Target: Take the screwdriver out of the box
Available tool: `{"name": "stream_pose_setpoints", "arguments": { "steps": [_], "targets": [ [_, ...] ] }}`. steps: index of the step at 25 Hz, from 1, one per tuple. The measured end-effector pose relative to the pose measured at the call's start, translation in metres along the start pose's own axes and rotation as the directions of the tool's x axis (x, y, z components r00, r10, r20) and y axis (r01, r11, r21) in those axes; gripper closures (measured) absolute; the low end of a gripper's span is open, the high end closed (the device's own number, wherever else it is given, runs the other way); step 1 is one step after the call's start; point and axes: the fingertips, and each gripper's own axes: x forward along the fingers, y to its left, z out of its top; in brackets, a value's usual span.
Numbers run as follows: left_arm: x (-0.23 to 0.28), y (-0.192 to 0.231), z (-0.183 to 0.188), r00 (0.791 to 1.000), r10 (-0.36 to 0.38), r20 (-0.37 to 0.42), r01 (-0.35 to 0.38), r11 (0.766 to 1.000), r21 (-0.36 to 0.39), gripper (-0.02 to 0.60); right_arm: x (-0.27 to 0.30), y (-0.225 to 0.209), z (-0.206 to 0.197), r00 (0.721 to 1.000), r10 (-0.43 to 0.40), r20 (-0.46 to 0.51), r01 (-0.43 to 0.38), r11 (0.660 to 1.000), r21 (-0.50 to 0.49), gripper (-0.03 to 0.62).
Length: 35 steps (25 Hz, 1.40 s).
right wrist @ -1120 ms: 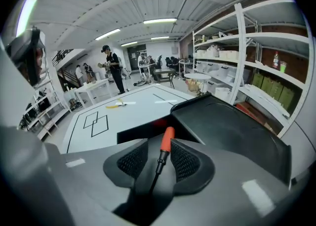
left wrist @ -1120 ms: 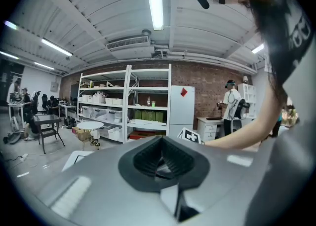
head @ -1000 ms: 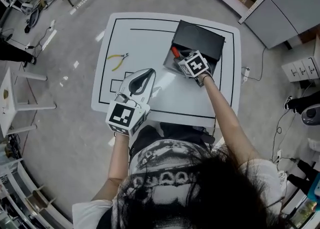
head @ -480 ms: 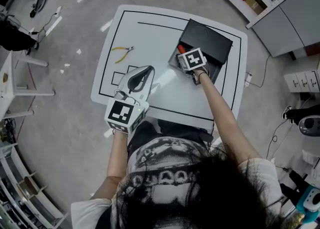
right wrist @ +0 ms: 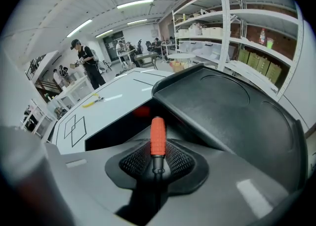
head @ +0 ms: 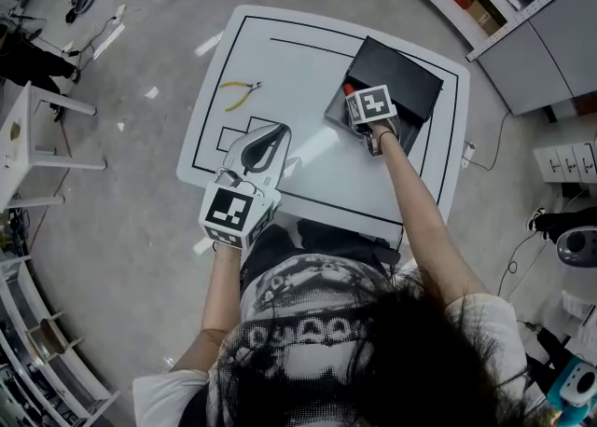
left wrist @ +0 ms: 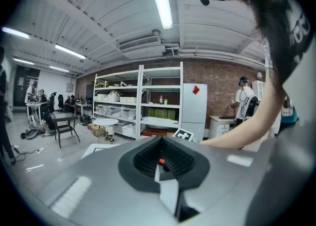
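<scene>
My right tongs [right wrist: 157, 167] have edged further over the open black plastic box [right wrist: 232, 106] and are clamped on the red-handled screwdriver [right wrist: 158, 136], which is not yet clear of the box. I judge lifting comes next. My left tongs [left wrist: 161, 167] hang closed, empty.

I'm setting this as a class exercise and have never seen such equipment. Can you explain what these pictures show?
There is no robot here: a person holds a two-jawed clamp, called a gripper, in each hand. One picture looks down from a camera on the person's head; the other two come from cameras riding on each gripper. On the white table lie yellow pliers and an open black box. The right gripper, over the box, is closed on a red-handled screwdriver. The left gripper looks closed and empty.
</scene>
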Motion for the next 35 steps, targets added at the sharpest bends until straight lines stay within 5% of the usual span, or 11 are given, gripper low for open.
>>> {"name": "stream_pose_setpoints", "arguments": {
  "steps": [12, 26, 35],
  "targets": [
    [-0.021, 0.004, -0.004, 1.000, 0.000, -0.003, 0.000, 1.000, -0.007, 0.581, -0.053, 0.012, 0.017, 0.986, 0.016, 0.169, -0.013, 1.000, -0.021, 0.500],
    [-0.062, 0.001, -0.007, 0.998, -0.064, 0.013, 0.064, 0.998, 0.007, 0.581, -0.176, 0.068, 0.048, 0.894, 0.034, 0.448, -0.040, 0.999, 0.005, 0.499],
    [-0.106, 0.004, -0.012, 0.991, -0.130, 0.027, 0.130, 0.991, 0.017, 0.581, -0.235, 0.140, 0.028, 0.852, 0.042, 0.522, -0.056, 0.998, 0.010, 0.499]
  ]
}}
